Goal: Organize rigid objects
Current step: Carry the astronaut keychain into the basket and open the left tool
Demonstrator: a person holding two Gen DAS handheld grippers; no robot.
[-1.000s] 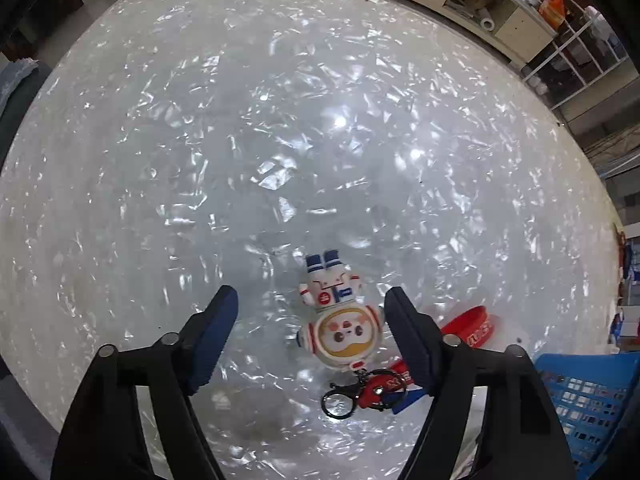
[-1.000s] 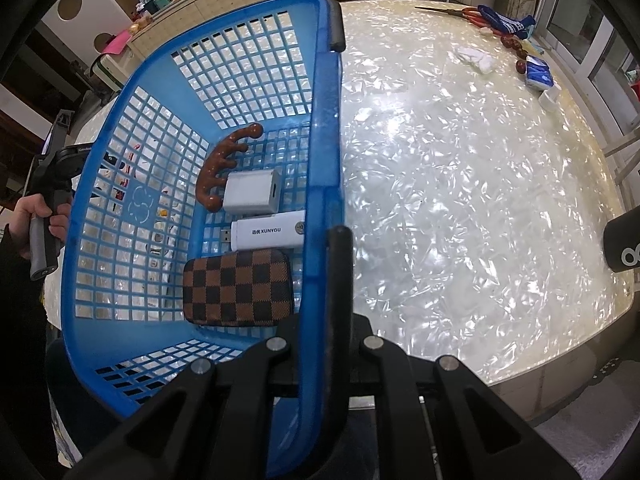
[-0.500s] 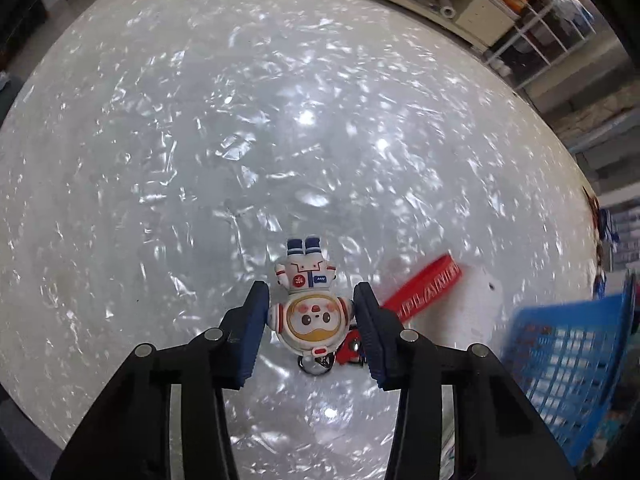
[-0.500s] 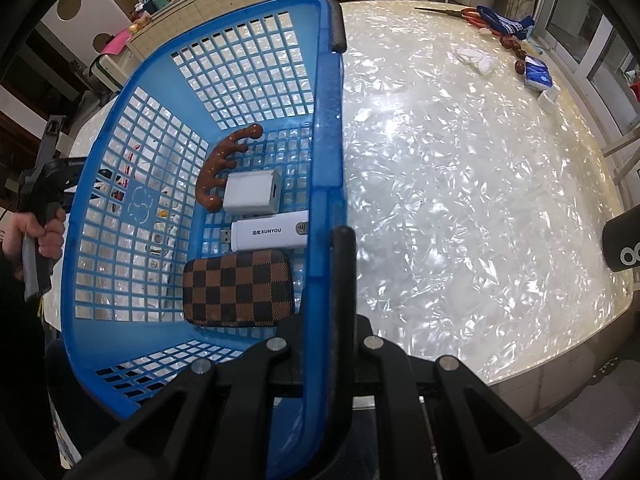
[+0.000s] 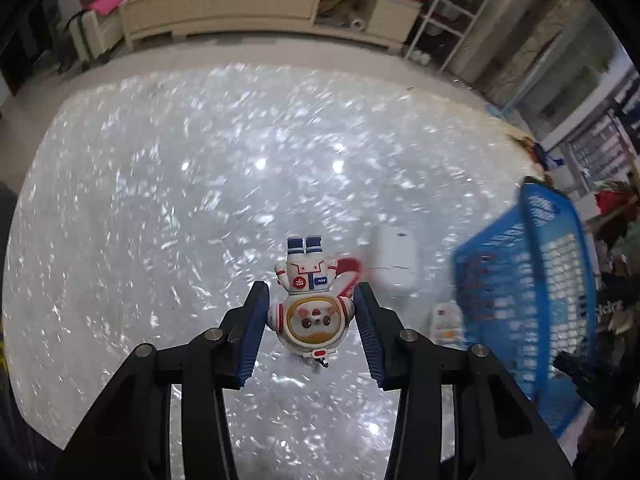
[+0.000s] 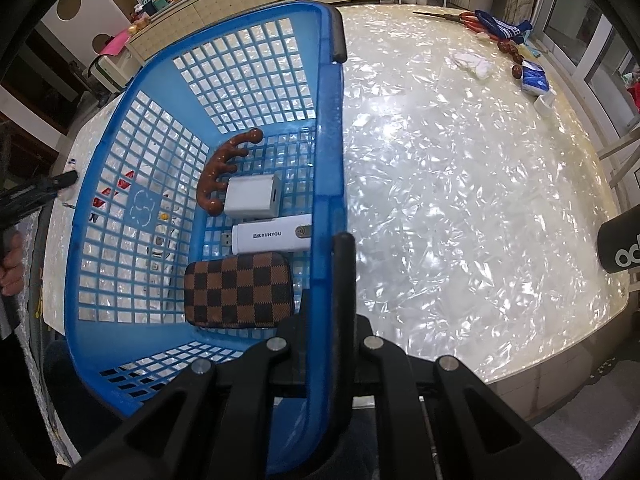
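- Nearest us, our left gripper [image 5: 310,320] has its blue-padded jaws closed on the astronaut keychain [image 5: 309,305], pinching the round helmet from both sides; the figure's feet point away from us and its small clip hangs at the near end.
- The keychain appears lifted off the pearly worktop [image 5: 180,208], though we cannot tell how far.
- Just past it, a blurred red strap [image 5: 349,270] trails behind the figure, with a white case [image 5: 394,260] beside it.
- To the right stands the blue basket [image 5: 532,292], motion-blurred.
- Our right gripper [image 6: 326,280] has its jaws clamped on the basket's right rim [image 6: 330,184], one finger inside and one outside the wall.
- Inside the basket, near to far: a brown checkered pouch [image 6: 238,290], a white USB dongle [image 6: 272,236], a white charger block [image 6: 254,196], a brown wooden comb [image 6: 224,168].
- Far across the worktop lie red-handled scissors [image 6: 466,19] and a tissue pack [image 6: 534,76].
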